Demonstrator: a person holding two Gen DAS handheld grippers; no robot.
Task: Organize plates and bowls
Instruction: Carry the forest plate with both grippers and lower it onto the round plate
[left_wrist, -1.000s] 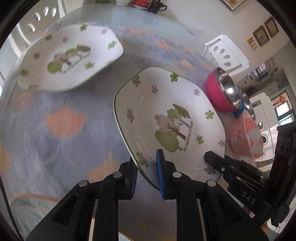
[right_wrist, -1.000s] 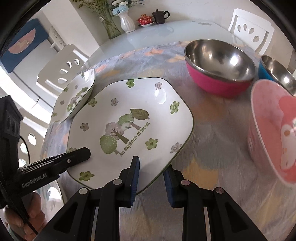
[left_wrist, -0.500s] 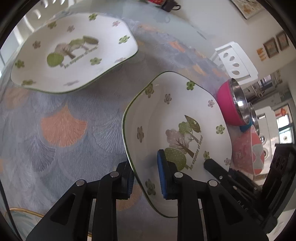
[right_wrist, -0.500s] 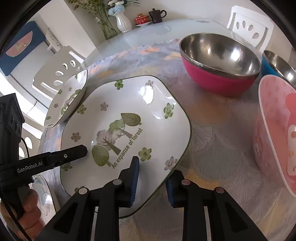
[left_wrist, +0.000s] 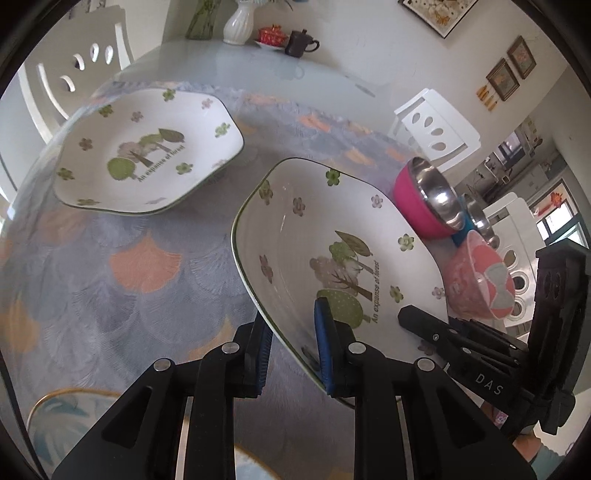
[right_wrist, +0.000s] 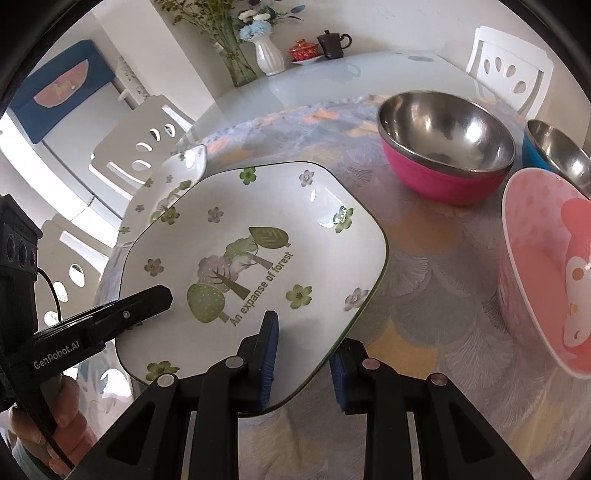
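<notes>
We lift one plate (right_wrist: 255, 258) with both grippers.
Left fingers (left_wrist: 325, 343) and right fingers (right_wrist: 267, 354) clench its near rim; next, we stack it onto the second plate (left_wrist: 147, 155).

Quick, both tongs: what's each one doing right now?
Left tongs: closed on the forest plate rim.
Right tongs: closed on the same plate's rim.

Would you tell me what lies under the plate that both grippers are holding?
Under the held plate the patterned tablecloth shows around its edges. A second matching plate peeks out past its far left edge. Whatever lies directly beneath its middle is covered.
</notes>
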